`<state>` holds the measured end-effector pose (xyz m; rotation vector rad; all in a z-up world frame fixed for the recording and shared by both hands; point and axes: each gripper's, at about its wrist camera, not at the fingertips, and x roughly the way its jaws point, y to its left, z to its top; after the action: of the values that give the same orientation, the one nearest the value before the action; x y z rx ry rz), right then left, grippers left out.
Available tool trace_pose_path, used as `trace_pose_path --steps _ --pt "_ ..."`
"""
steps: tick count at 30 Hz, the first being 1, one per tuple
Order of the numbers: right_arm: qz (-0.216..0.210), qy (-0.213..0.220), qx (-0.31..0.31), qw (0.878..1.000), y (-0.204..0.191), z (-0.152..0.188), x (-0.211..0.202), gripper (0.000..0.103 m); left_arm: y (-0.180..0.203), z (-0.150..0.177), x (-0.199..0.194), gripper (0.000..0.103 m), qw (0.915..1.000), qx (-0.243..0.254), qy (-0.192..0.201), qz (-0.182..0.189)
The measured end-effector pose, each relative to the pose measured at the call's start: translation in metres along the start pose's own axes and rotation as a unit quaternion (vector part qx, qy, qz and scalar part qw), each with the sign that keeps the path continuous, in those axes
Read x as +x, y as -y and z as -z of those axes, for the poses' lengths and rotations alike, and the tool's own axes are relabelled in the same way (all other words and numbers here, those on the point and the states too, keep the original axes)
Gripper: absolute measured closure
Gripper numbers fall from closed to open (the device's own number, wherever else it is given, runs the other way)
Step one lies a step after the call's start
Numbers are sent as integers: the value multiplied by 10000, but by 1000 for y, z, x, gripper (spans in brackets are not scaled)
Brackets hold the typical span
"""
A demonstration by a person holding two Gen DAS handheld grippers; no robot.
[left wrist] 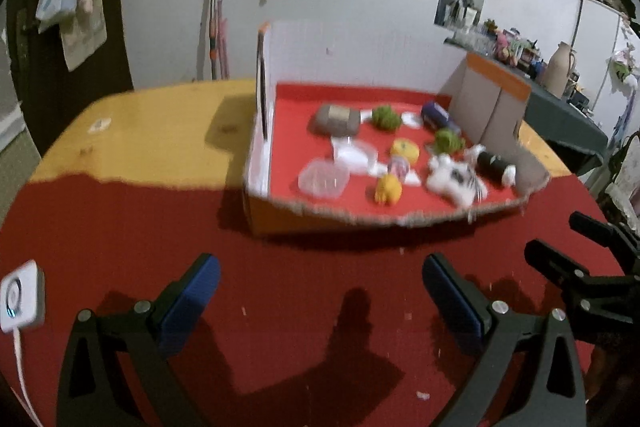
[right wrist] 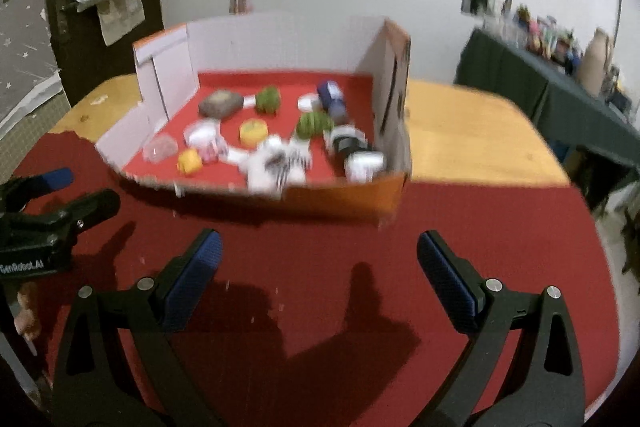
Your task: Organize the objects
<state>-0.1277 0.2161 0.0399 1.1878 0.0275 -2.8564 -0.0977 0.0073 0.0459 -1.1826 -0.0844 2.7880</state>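
Both the left gripper (left wrist: 320, 291) and right gripper (right wrist: 318, 267) are hovering wide apart, holding nothing. The cardboard box (left wrist: 320, 217) is sitting crowded; reaching in is risking knocking neighbouring toys.

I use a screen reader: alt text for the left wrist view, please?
An open left gripper hovers empty over a red tablecloth, facing a torn cardboard box of small toys, including a white plush and a clear container.
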Motion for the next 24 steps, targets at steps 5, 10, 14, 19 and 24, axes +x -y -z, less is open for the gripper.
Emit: trace_pose_path --steps 5,10,14,19,24 --pt "147 -379 166 9990 6 7 16 4 -1 10 17 0 9989 -146 -430 -105" --pt "311 -798 256 9960 9 12 32 3 5 16 26 0 9976 -17 -534 -450" --pt "340 -835 299 9955 11 13 34 0 7 16 28 0 9967 -35 -565 -580" --pt "382 -839 271 9954 9 13 34 0 11 16 27 0 9962 -76 -572 -650" --pt "380 -847 285 9953 8 12 35 0 13 16 26 0 9961 -80 -567 -672"
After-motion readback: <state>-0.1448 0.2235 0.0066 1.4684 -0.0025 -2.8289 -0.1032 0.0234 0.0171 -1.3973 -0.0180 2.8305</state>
